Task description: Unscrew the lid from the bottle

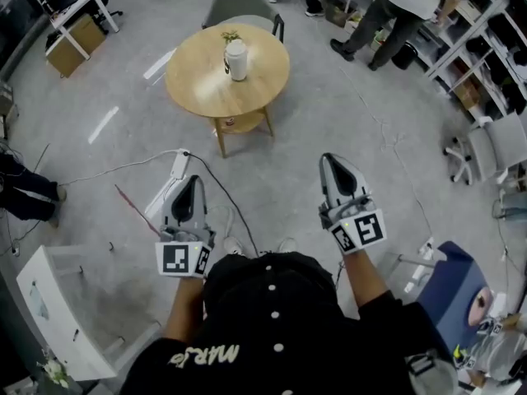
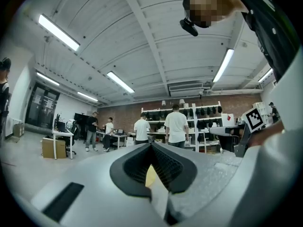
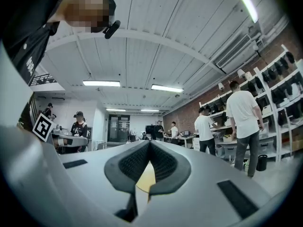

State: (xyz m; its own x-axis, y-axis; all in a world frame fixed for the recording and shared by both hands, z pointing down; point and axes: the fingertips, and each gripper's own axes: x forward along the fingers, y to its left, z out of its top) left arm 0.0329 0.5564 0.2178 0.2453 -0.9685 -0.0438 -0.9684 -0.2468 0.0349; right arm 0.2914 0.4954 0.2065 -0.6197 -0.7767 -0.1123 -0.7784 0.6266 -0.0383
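A white bottle [image 1: 236,59] with its lid on stands upright on a round wooden table [image 1: 198,85], far ahead of me across the floor. My left gripper [image 1: 190,182] is held low at my left side, shut and empty. My right gripper [image 1: 336,163] is level with it at my right, also shut with nothing in it. Both point toward the table and are well short of it. In the left gripper view the left gripper [image 2: 151,145] has its jaws pressed together, and the right gripper [image 3: 149,143] looks the same in the right gripper view.
A grey chair [image 1: 240,5] stands behind the table. A white power strip [image 1: 179,164] and cables lie on the concrete floor ahead of my left gripper. A white cabinet [image 1: 51,303] is at my left, a blue stool [image 1: 449,282] at my right. People [image 1: 403,6] stand by shelving at the far right.
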